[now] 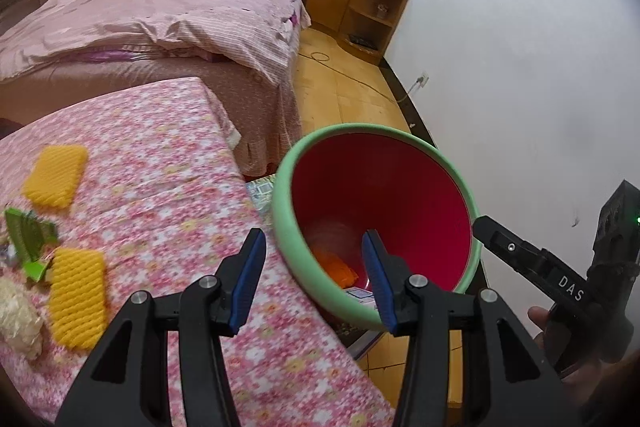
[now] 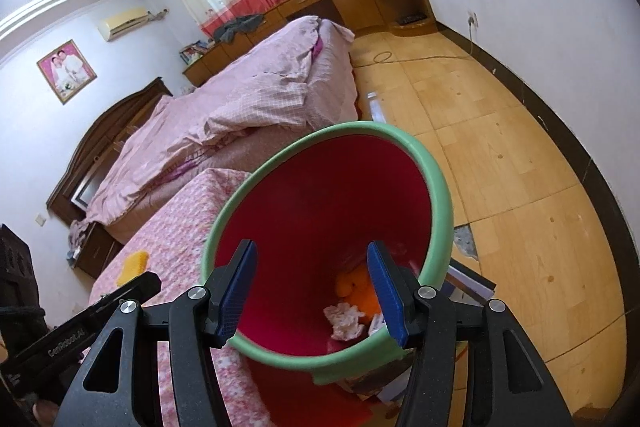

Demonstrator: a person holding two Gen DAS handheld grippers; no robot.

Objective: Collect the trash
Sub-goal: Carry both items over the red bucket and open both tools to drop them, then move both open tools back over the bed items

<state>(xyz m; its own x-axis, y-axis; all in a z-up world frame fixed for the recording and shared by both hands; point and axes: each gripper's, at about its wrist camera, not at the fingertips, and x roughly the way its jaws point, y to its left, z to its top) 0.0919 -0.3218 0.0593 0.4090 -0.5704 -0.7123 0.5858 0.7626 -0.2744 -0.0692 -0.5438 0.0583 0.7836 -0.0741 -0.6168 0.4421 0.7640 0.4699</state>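
Beside the floral-clothed table point(image 1: 168, 163), both grippers, left gripper point(image 1: 316, 277) and right gripper point(image 2: 312, 291), hung spread and empty over the bin point(image 1: 288, 227), apparently having dropped trash.

Surface under a pink flowered cloth, with scraps at its left end

The surface point(image 1: 168, 163) carries two yellow foam nets point(image 1: 56, 175) point(image 1: 78, 297), one nearer than the other, with a torn green wrapper point(image 1: 28, 239) between them and a pale fluffy wad point(image 1: 18, 319) just beside the nearer net. Past the surface's far edge stands a bed point(image 1: 140, 23) under a rumpled pink quilt. A cable point(image 1: 360, 79) trails over the wooden floor point(image 1: 352, 99).
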